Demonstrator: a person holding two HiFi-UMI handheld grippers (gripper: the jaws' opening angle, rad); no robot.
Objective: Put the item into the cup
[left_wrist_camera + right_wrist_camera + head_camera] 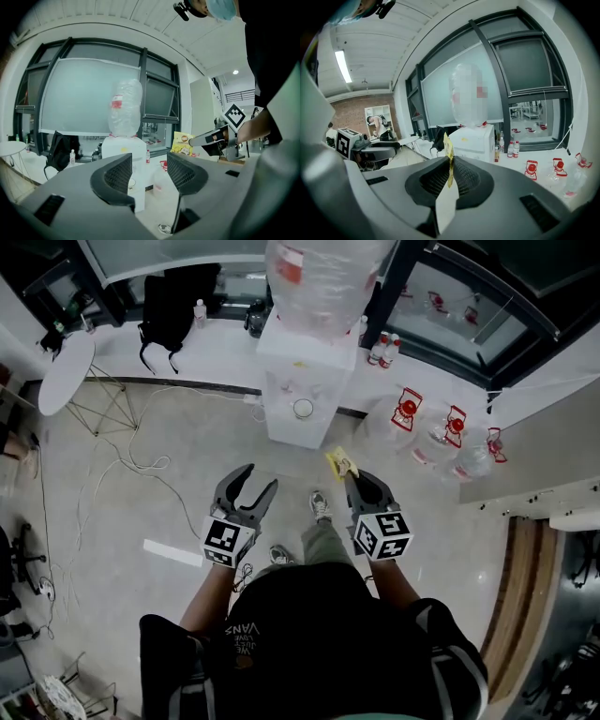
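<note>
A: Right gripper?
B: You are pinching the small yellow snack packet (341, 463) edge-on in the black two-jaw right gripper (354, 480), centre frame, likely so it hangs free for the drop.
A: Left?
B: Your black two-jaw left gripper (260, 476) is gaping empty, probably to steady the round white cup (303, 408), upper centre.

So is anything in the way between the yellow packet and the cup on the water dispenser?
Nothing visible does. The yellow packet is pinched in the right gripper, and only bare floor lies between it and the cup on the water dispenser.
</note>
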